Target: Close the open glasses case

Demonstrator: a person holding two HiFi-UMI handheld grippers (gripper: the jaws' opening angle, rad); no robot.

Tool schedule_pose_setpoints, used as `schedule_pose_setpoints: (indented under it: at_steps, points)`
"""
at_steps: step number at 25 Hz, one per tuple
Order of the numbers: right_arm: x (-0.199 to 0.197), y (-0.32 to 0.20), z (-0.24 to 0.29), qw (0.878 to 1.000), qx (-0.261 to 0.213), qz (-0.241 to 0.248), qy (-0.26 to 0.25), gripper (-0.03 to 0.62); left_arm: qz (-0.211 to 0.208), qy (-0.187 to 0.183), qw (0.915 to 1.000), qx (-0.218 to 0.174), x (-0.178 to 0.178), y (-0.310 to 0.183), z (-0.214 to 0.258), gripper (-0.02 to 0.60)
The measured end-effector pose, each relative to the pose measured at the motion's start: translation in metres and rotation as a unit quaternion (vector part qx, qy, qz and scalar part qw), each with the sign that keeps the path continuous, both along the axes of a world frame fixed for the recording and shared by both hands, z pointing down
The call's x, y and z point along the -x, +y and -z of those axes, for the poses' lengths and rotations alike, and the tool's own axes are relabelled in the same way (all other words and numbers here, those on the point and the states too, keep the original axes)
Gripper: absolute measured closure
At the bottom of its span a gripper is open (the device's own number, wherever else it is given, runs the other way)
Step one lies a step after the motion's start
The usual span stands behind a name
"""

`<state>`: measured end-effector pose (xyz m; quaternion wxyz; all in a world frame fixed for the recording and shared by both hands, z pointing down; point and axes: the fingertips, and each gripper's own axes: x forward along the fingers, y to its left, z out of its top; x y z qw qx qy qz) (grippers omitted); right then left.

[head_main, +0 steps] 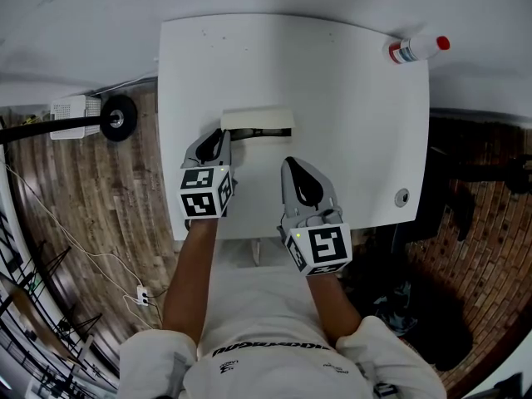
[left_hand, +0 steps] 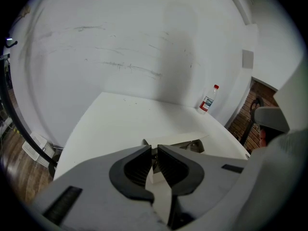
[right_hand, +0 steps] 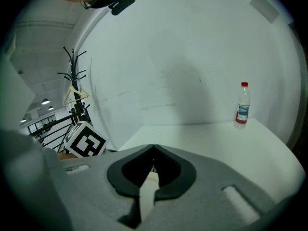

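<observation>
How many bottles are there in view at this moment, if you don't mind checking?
1. The bottle with a red cap lies at the far right corner of the white table, well away from the glasses case. No other bottle shows in any view.

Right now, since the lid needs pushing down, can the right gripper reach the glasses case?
Probably yes: only bare table lies between the right gripper and glasses case; the left gripper is at its left end.

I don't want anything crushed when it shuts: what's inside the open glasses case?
The cream rectangular glasses case shows only a dark interior strip under its raised lid. In the left gripper view a greyish shape sits there, too unclear to name. The lid covers the rest.
</observation>
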<state>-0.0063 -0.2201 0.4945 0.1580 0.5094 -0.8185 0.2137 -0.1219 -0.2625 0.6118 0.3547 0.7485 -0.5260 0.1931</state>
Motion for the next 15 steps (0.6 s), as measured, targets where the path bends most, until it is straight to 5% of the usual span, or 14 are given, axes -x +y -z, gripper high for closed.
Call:
schedule_pose_setpoints:
  at_steps: [15]
  points:
    - [-0.006,0.006,0.0,1.0,0.0,0.0,-0.003,0.592,0.004,-0.004,1.0,0.0,-0.003,0.014,-0.004,0.545]
